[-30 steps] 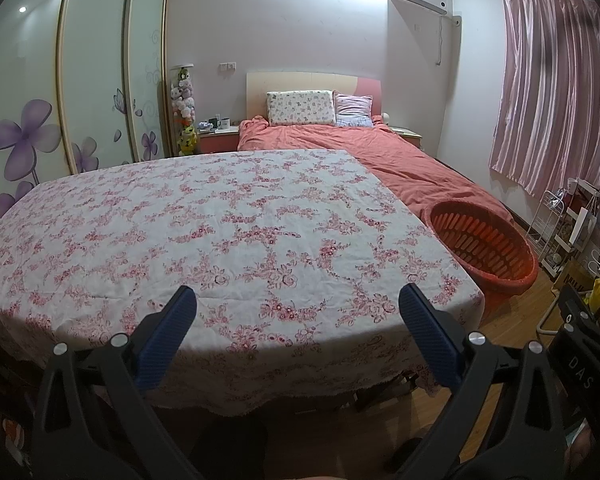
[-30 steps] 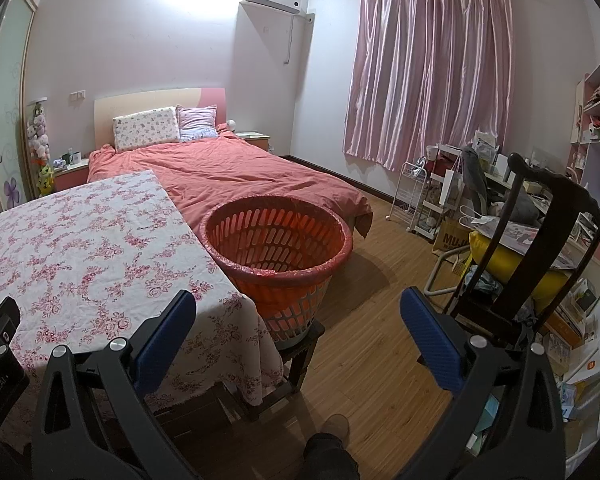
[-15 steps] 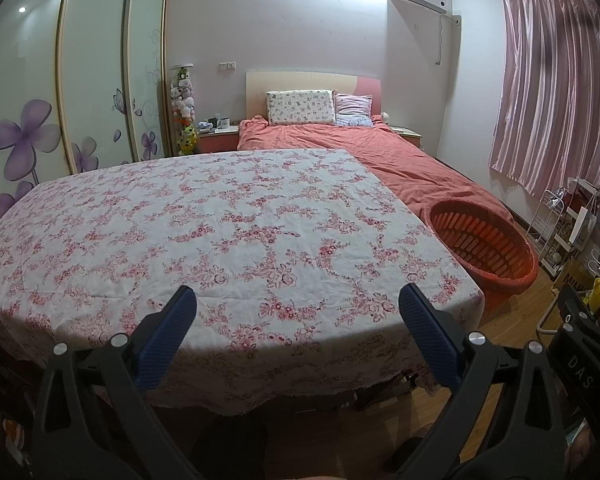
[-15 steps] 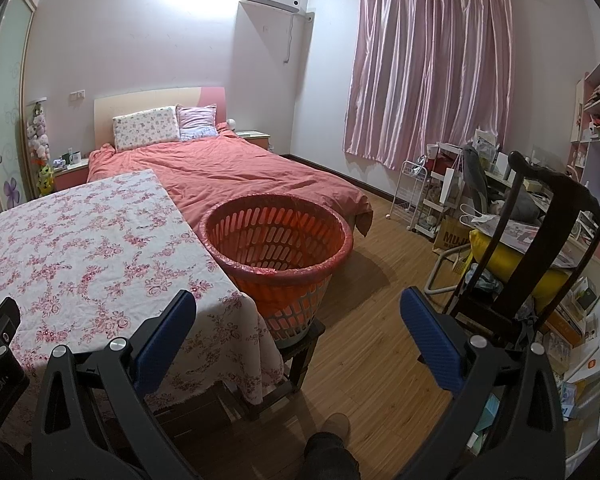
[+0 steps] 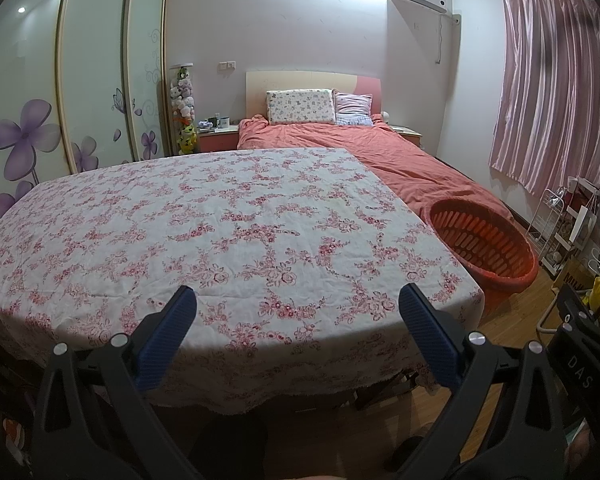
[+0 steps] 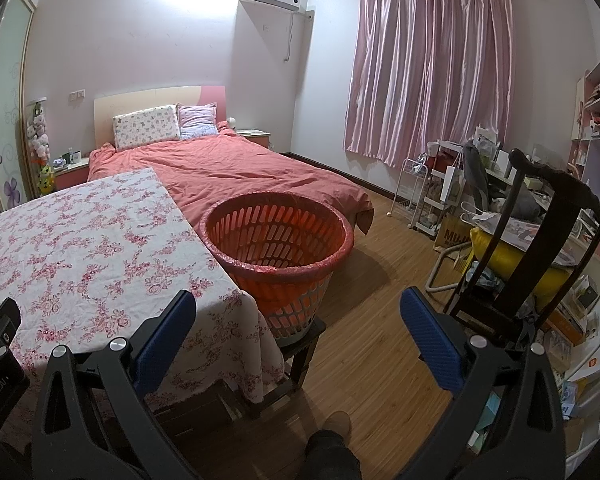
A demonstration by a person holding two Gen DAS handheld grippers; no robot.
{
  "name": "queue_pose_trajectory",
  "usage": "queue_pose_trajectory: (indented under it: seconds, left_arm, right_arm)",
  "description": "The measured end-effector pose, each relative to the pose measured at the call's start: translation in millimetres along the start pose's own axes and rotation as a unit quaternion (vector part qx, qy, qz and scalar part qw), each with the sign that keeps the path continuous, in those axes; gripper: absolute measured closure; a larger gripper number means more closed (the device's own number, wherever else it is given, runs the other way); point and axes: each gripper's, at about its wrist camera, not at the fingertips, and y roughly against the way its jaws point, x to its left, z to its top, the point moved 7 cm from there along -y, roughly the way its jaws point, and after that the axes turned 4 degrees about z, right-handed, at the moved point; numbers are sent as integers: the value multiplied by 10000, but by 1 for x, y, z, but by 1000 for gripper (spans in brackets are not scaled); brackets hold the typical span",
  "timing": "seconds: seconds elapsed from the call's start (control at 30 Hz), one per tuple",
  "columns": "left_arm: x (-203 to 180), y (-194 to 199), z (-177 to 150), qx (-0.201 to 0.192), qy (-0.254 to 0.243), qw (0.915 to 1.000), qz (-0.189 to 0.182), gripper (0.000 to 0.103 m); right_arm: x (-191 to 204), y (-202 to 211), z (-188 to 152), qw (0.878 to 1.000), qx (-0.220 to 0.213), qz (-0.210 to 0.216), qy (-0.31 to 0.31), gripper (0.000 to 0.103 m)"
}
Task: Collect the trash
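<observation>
An orange slatted basket (image 6: 278, 240) lined with a red bag stands on a low stool at the right end of the table; it also shows in the left wrist view (image 5: 484, 246). The table (image 5: 204, 232) wears a white cloth with red flowers, and I see no trash on it. My left gripper (image 5: 298, 306) is open and empty, held over the table's near edge. My right gripper (image 6: 298, 308) is open and empty, held in front of the basket, near the table's right corner.
A bed with a red cover (image 6: 244, 168) lies behind the table. A dark wooden chair (image 6: 532, 248) with a yellow cushion and cluttered shelves (image 6: 440, 188) stand at the right. Wardrobe doors with purple flowers (image 5: 24, 140) line the left. Wooden floor (image 6: 380, 280) lies between basket and chair.
</observation>
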Motion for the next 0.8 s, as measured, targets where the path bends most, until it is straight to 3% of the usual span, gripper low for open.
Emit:
queue_pose_trajectory:
  seconds: [0.8]
  left_arm:
    - [-1, 2, -9, 14, -36, 10000, 26, 4]
  right_arm:
    - [5, 0, -6, 10000, 38, 27, -14, 2]
